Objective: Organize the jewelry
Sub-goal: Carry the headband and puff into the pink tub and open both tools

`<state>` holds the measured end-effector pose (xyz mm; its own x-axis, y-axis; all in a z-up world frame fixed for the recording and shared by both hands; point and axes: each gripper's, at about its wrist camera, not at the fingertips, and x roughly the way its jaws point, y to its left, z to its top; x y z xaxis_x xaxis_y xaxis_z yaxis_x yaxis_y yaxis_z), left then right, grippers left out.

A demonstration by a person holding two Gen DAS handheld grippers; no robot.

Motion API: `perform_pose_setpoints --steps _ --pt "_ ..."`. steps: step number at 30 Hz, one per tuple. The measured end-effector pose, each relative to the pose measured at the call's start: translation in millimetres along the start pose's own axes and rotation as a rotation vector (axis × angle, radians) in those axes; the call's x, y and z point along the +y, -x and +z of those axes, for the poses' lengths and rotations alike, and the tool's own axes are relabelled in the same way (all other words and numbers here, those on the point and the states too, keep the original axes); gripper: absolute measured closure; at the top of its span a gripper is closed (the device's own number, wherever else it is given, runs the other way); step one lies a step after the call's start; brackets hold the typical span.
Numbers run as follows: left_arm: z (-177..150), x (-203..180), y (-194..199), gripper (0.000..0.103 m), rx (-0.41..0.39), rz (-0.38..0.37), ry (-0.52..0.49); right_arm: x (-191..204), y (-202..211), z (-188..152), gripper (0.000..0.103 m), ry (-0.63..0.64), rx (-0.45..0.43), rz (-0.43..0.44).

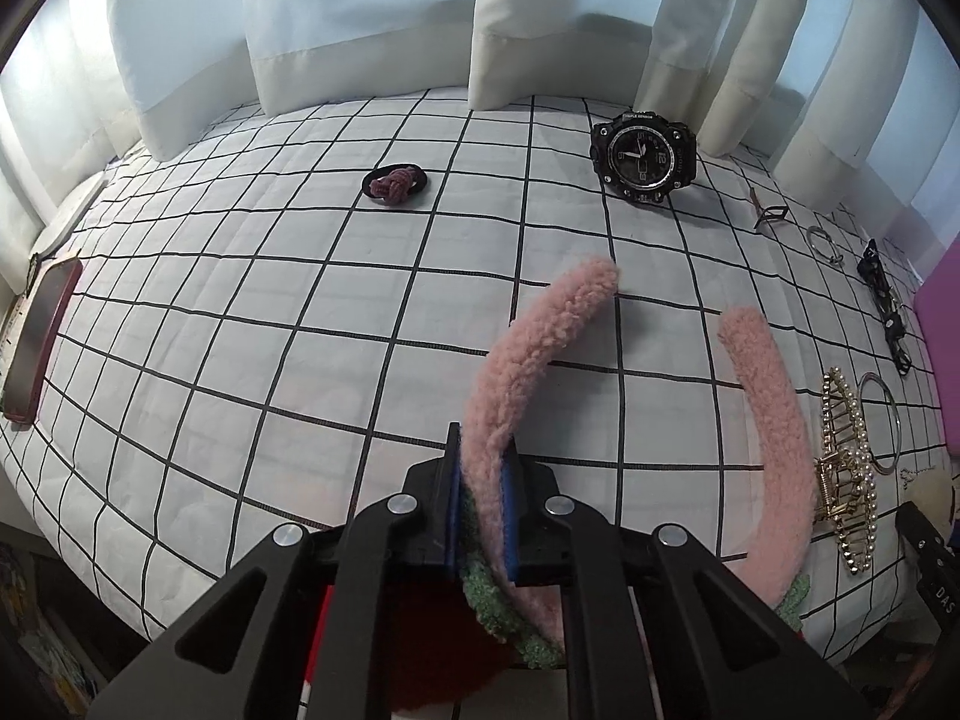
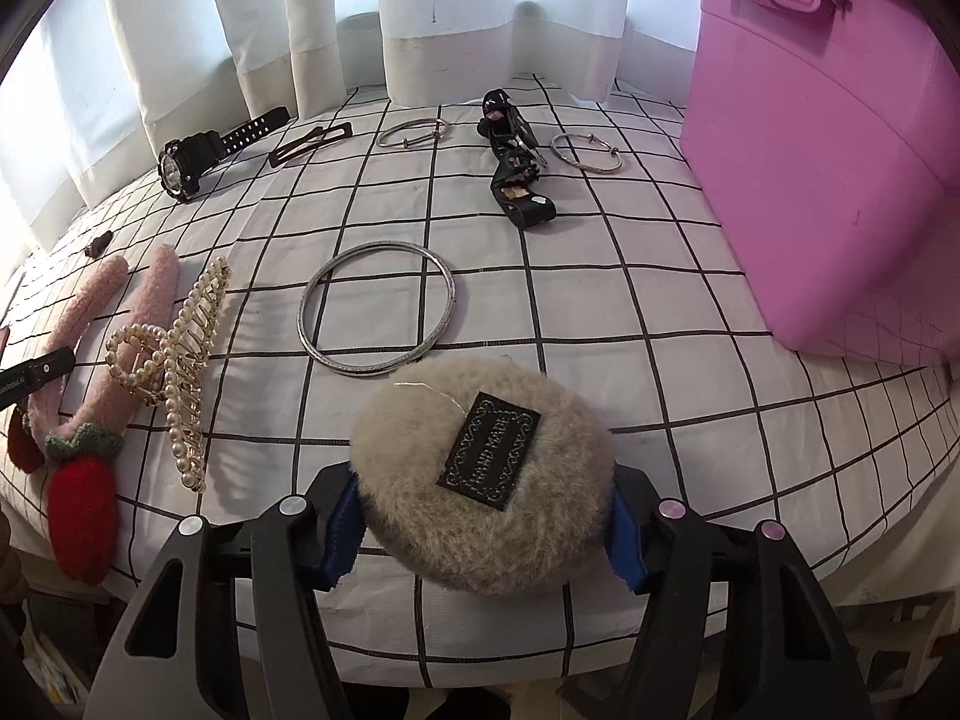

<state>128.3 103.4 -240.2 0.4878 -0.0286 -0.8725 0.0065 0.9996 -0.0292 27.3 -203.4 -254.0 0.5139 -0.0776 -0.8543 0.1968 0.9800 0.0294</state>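
Note:
My left gripper (image 1: 483, 501) is shut on a pink fluffy headband (image 1: 528, 348) with green and red strawberry ends; its two arms curve out over the checked cloth. The headband also shows in the right wrist view (image 2: 90, 324). My right gripper (image 2: 483, 525) is shut on a round beige fur hair clip (image 2: 420, 450) with a black label. A pearl claw clip (image 2: 180, 354) lies on the headband's right arm. A large silver bangle (image 2: 377, 309) lies just beyond the fur clip. A pink storage box (image 2: 828, 150) stands at the right.
A black watch (image 1: 642, 159) and a maroon knotted hair tie (image 1: 393, 183) lie far on the checked cloth (image 1: 240, 300). Two thin silver bangles (image 2: 414, 132), a flat hair clip (image 2: 309, 144) and a black strap (image 2: 516, 162) lie near the white curtains (image 2: 420, 18). A phone (image 1: 42, 336) sits at the left edge.

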Motion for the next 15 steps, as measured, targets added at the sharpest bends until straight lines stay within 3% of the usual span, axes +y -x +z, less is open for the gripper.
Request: perform_pose_setpoints --steps 15 --pt "22.2 -6.7 79.5 0.093 -0.131 -0.066 -0.036 12.1 61.1 16.5 0.041 -0.037 -0.088 0.064"
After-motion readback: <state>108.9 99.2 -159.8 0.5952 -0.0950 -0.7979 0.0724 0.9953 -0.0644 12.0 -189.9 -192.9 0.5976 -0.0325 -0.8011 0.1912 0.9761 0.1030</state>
